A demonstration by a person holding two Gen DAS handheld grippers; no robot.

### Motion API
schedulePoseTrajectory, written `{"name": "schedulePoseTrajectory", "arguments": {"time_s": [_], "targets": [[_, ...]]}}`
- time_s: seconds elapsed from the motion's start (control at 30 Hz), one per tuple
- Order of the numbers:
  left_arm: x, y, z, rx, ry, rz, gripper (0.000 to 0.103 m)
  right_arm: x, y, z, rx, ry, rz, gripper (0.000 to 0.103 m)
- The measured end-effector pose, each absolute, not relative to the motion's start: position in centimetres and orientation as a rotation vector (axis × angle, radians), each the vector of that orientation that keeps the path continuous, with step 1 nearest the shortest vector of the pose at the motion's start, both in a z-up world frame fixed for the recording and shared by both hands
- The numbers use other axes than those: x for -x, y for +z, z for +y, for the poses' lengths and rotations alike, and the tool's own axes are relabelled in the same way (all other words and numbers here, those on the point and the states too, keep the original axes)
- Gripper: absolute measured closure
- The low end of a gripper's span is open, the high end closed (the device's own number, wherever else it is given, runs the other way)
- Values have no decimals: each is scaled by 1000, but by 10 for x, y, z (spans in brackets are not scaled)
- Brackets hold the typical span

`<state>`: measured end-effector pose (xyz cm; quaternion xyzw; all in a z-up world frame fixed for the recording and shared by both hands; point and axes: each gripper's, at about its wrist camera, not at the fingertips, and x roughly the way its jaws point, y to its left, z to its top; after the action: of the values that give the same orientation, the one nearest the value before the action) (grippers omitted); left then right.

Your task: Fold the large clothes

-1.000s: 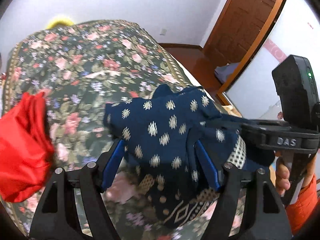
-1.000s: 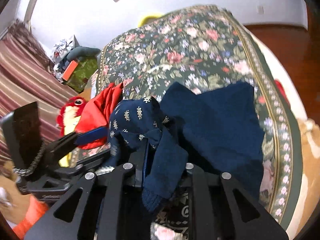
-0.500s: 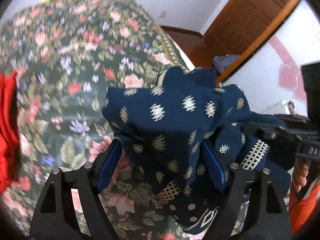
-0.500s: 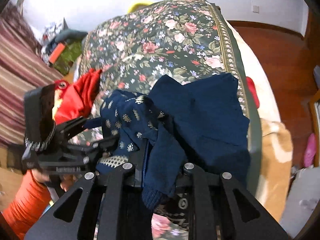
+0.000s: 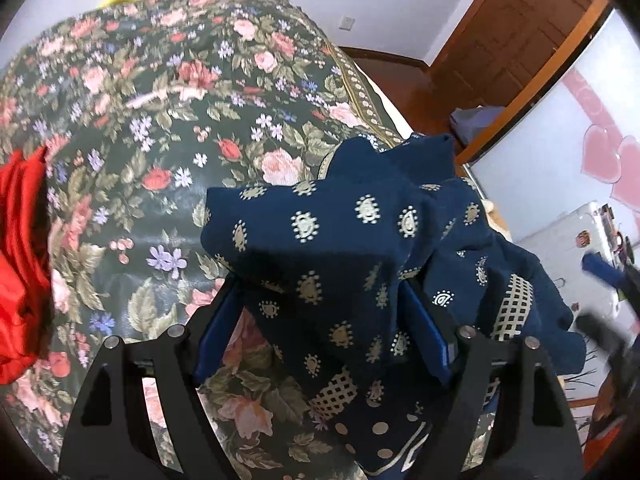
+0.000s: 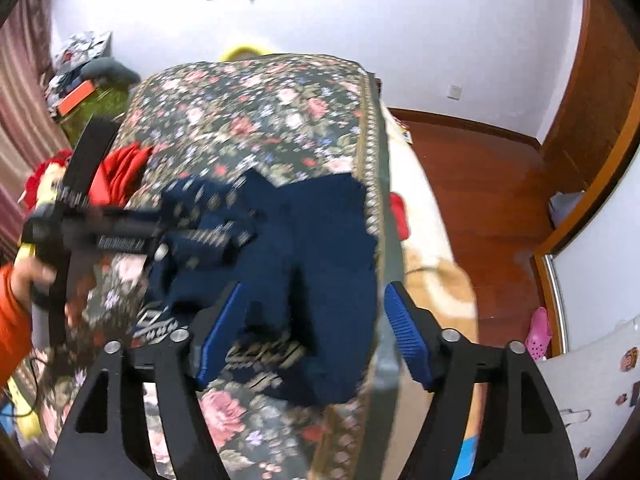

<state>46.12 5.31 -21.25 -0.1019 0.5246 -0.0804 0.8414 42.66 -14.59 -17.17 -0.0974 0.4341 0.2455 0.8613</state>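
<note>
A navy patterned garment [image 5: 340, 264] with cream motifs lies bunched on the floral bedspread [image 5: 160, 120]. My left gripper [image 5: 320, 340] stands open with the garment draped between and over its blue fingers. In the right wrist view the garment [image 6: 312, 248] lies near the bed's right edge, plain navy side up. My right gripper [image 6: 312, 336] is open and empty above the garment's near end. The left gripper [image 6: 120, 228] shows there, blurred, at the garment's left side.
A red garment [image 5: 20, 264] lies on the bed's left side. The bed's right edge [image 6: 380, 208] drops to a wooden floor [image 6: 480, 208]. A wooden door [image 5: 512, 40] and a white appliance [image 5: 568, 240] stand to the right. Clutter [image 6: 84, 76] sits beside the bed at far left.
My right gripper has opened, let go of the navy garment and pulled back and up. The left gripper has stayed in the cloth and shifted slightly.
</note>
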Motion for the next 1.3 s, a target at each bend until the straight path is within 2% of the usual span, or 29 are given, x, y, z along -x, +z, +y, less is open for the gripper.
{"name": "schedulePoseTrajectory", "arguments": {"time_s": [0.13,0.37,0.6,0.8,1.07,1.3], "targets": [[-450,-195,56,196,-165,1069,27,-421,-185,-125,188,542,919,30],[-402,-145,73,137,-187,904,27,-429,-201,-120,39,592,984,30],[-373,-184,90,106,-182,1021,27,-406,-181,-141,-24,589,887,30],[-356,-209,87,175,-196,1059,27,-383,-175,-122,56,587,839,30],[-352,-208,84,232,-219,1060,27,-378,-198,-77,164,604,844,30],[-354,-201,68,160,-213,1037,27,-397,-201,-76,279,498,806,30]]}}
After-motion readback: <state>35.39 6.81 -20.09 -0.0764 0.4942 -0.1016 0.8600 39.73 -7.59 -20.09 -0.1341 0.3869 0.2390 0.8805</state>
